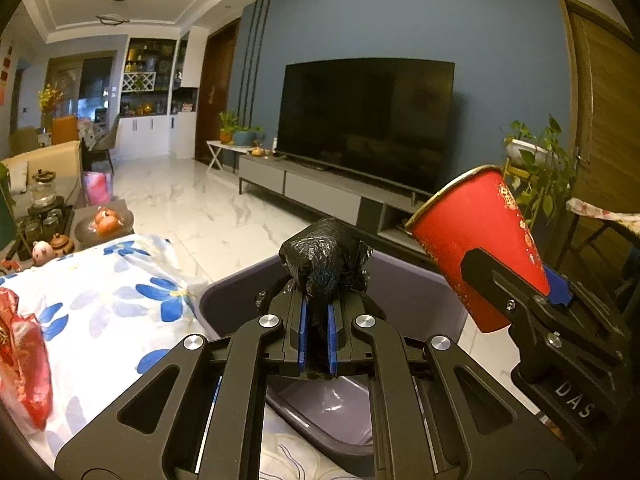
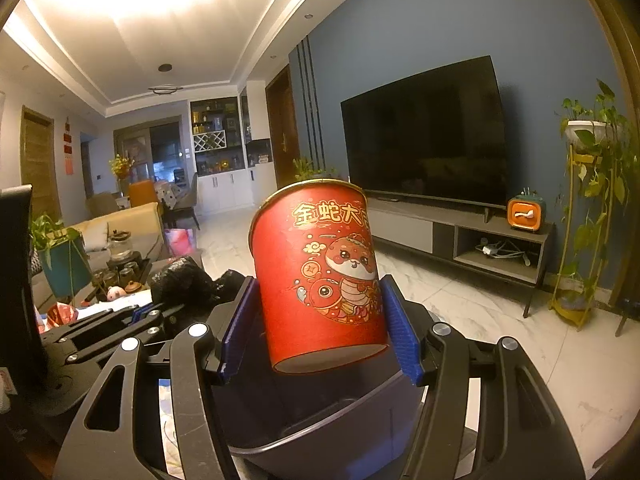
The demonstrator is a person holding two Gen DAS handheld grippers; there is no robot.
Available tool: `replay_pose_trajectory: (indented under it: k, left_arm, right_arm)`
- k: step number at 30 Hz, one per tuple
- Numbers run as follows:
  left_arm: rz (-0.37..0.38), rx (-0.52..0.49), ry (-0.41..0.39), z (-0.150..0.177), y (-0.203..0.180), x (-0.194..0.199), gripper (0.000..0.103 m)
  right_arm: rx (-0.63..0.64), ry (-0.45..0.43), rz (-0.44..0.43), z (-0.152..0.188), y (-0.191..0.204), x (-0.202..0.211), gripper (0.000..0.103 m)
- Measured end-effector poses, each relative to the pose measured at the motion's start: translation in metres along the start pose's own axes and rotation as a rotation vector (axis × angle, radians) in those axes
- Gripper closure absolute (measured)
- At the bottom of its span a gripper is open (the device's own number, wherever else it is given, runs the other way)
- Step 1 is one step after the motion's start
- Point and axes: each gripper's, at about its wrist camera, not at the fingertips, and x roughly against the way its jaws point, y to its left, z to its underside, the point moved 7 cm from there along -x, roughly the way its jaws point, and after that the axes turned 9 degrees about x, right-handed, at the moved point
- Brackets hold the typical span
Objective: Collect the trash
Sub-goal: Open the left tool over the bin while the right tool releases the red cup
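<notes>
My left gripper (image 1: 318, 332) is shut on a crumpled black plastic bag (image 1: 326, 258), held just above a grey-purple bin (image 1: 416, 296). The right gripper (image 2: 320, 320) is shut on a red paper cup (image 2: 320, 264) with a cartoon snake print, its blue pads (image 2: 400, 332) pressing both sides, and it hangs over the same bin (image 2: 320, 416). In the left wrist view the cup (image 1: 476, 240) tilts at the right, over the bin's far corner. From the right wrist view the black bag (image 2: 180, 280) shows at the left. A red wrapper (image 1: 24, 360) lies on the floral cloth (image 1: 104, 300).
A low table at the left holds a tea set (image 1: 44, 208) and a plate of oranges (image 1: 106, 220). A TV (image 1: 364, 120) on a grey stand (image 2: 460, 236) lines the blue wall. A plant stand (image 2: 584, 216) is at the right. White marble floor (image 1: 192, 200) lies between.
</notes>
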Motion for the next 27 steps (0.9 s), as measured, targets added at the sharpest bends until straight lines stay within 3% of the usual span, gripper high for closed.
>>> replay_pose_trajectory:
  k: [4, 6, 10, 14, 21, 23, 27]
  left_arm:
    - [0.005, -0.005, 0.024, 0.003, 0.000, -0.007, 0.094]
    - [0.020, 0.007, 0.044, 0.006, 0.003, -0.010, 0.087]
    - [-0.009, 0.031, 0.031, 0.005, 0.012, -0.009, 0.043]
    - [-0.071, 0.059, -0.016, 0.003, 0.030, 0.007, 0.026]
    - [-0.210, 0.112, -0.091, -0.001, 0.062, 0.051, 0.021]
    - [-0.261, 0.108, -0.120, -0.001, 0.068, 0.068, 0.018]
    - [-0.361, 0.101, -0.152, 0.003, 0.080, 0.102, 0.017]
  right_arm:
    - [-0.001, 0.007, -0.002, 0.000, 0.000, -0.006, 0.043]
    - [-0.004, 0.010, -0.004, -0.001, 0.002, -0.008, 0.042]
    - [-0.006, 0.014, -0.005, -0.002, 0.001, -0.014, 0.042]
    - [-0.027, 0.015, -0.011, -0.001, 0.003, -0.019, 0.042]
    - [-0.015, 0.017, -0.026, 0.001, 0.012, -0.030, 0.041]
    - [-0.006, 0.015, -0.031, 0.000, 0.014, -0.033, 0.024]
    - [-0.012, -0.003, -0.029, -0.001, 0.013, -0.026, 0.019]
